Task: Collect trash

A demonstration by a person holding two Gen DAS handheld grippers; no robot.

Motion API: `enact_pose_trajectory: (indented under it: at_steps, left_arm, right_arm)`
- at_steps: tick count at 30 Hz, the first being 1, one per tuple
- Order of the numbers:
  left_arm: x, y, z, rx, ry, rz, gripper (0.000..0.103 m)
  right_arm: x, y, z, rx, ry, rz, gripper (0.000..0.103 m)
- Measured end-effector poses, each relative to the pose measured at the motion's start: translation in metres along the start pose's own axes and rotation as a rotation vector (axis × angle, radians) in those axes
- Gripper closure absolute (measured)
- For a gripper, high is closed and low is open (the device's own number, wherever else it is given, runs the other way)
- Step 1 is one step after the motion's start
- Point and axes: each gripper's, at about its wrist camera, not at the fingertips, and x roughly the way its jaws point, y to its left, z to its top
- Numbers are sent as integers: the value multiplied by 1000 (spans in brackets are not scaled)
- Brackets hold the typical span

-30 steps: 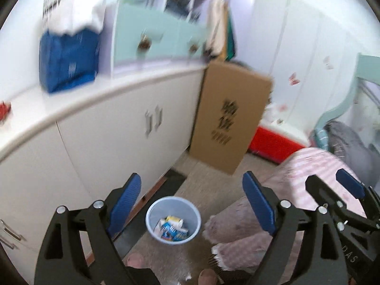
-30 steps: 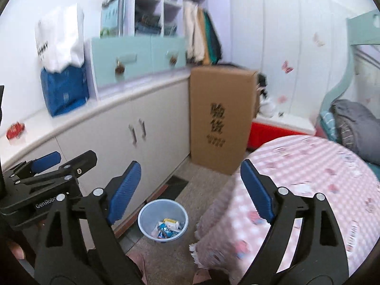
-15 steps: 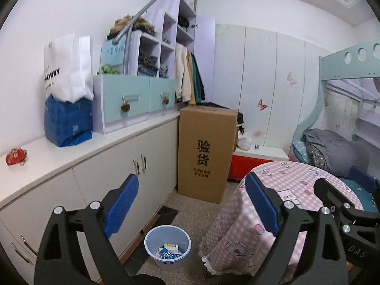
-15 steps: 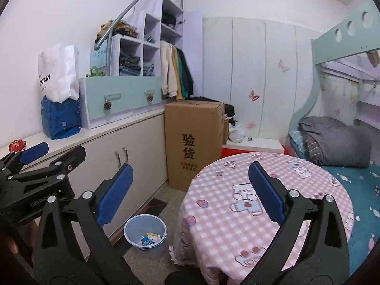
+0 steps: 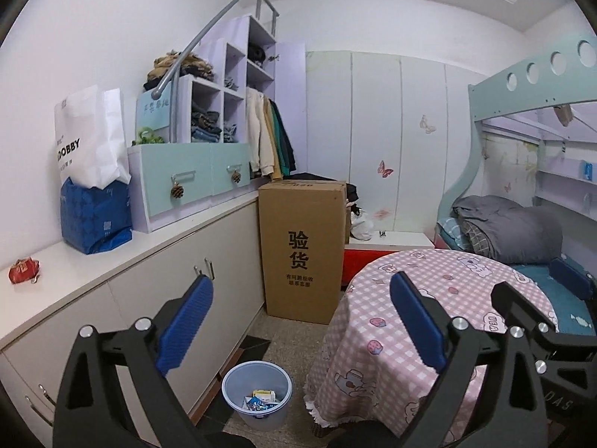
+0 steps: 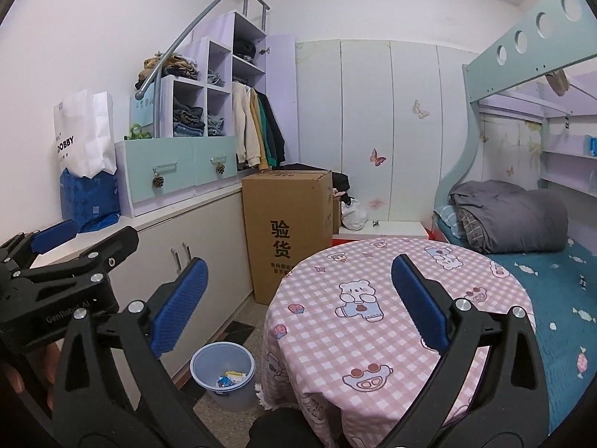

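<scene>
A pale blue trash bin (image 5: pixel 232 376) stands on the floor between the white cabinets and the round table; wrappers (image 5: pixel 261 400) lie inside it. The right wrist view shows the same bin (image 6: pixel 228 400) with its wrappers (image 6: pixel 230 376). My left gripper (image 5: pixel 300 280) hangs above and behind the bin; its jaws are opening with nothing between them. My right gripper (image 6: pixel 298 261) is open and empty over the near edge of the table (image 6: pixel 373 298), whose pink checked cloth is bare. The left gripper's fingers (image 6: pixel 56 232) show at the right view's left side.
White cabinets (image 5: pixel 156 298) with a counter run along the left; a small red pouch (image 5: pixel 22 270) and a blue bag (image 5: pixel 95 220) sit on the counter. A tall cardboard box (image 5: pixel 302 250) stands behind the bin. A bunk bed (image 6: pixel 522 224) fills the right.
Both grippers have pulled back and risen, tilting up from the bin to the whole room. The tabletop has come into view. Both pairs of jaws stand slightly wider.
</scene>
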Motion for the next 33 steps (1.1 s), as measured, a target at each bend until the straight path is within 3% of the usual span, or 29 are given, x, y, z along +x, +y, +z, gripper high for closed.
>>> enact_pose_trajectory:
  at_steps: [5, 33]
  left_arm:
    - [-6, -6, 0, -9, -24, -5, 9]
    - [1, -23, -5, 43, 6, -15, 9]
  right_arm:
    - [-4, -7, -4, 15, 0, -7, 6]
    - [4, -17, -10, 40, 30, 0, 6]
